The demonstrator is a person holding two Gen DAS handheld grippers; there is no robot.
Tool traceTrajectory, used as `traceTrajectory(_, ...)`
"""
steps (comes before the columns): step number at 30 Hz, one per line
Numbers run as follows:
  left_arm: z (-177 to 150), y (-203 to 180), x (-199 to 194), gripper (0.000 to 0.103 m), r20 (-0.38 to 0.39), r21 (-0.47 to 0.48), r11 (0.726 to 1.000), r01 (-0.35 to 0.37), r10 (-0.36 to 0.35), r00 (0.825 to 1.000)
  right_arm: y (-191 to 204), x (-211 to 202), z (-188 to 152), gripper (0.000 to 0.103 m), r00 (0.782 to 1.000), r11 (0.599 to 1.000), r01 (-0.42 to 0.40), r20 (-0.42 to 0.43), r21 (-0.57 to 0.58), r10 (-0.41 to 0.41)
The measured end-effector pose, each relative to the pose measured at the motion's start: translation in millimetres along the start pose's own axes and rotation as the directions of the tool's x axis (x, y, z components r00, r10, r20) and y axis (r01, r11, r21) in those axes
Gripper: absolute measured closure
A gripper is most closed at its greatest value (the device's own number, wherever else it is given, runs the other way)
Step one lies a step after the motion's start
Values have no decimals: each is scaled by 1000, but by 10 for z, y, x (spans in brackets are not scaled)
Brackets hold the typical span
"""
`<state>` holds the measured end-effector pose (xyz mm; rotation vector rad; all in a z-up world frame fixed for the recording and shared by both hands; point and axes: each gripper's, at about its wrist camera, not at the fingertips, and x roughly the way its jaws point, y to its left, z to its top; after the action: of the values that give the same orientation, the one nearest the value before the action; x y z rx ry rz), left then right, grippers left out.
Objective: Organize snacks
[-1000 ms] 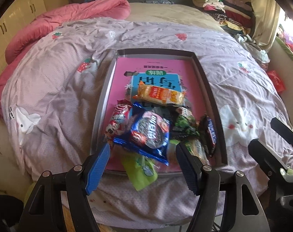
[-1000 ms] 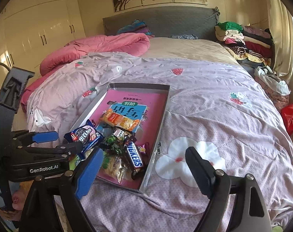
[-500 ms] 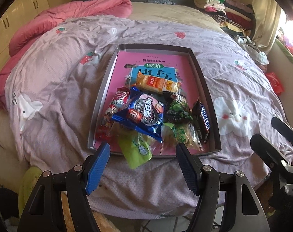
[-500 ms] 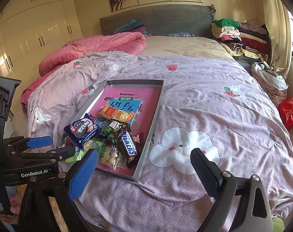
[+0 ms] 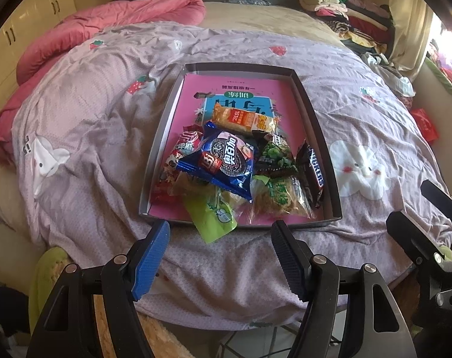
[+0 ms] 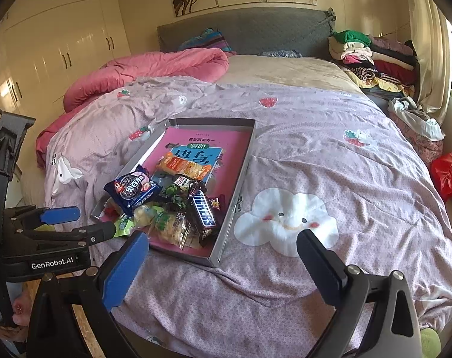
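Observation:
A grey metal tray [image 5: 318,125] lies on the bed with a pink book [image 5: 234,89] in it. Piled at its near end are a blue Oreo pack [image 5: 223,161], an orange cracker pack [image 5: 243,119], a Snickers bar [image 5: 314,173], a dark green pea bag [image 5: 276,156], a red pack [image 5: 178,161] and a light green pack [image 5: 211,217] that hangs over the near rim. My left gripper [image 5: 220,235] is open and empty, just short of the tray's near rim. My right gripper [image 6: 223,244] is open and empty, near the tray's [image 6: 240,179] near right corner.
The bed is covered by a lilac quilt [image 5: 91,125] with cartoon prints. A pink duvet [image 6: 148,71] lies at the far left. Folded clothes [image 6: 372,56] are stacked at the far right. A red bag [image 6: 448,176] sits beside the bed on the right. White wardrobes [image 6: 55,47] stand left.
Both grippers have drawn back from the tray, so it looks smaller and farther. The snacks have not moved. Both stay open.

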<state>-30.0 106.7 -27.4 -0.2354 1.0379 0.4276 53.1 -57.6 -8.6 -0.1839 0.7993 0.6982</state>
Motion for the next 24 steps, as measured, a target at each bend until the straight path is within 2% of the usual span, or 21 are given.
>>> traceTrajectory(24, -40, -23, 28, 31, -17, 4, 1000, -2, 2, 1000, 45, 3, -6, 2, 1000, 1000, 3, 6, -11, -3)
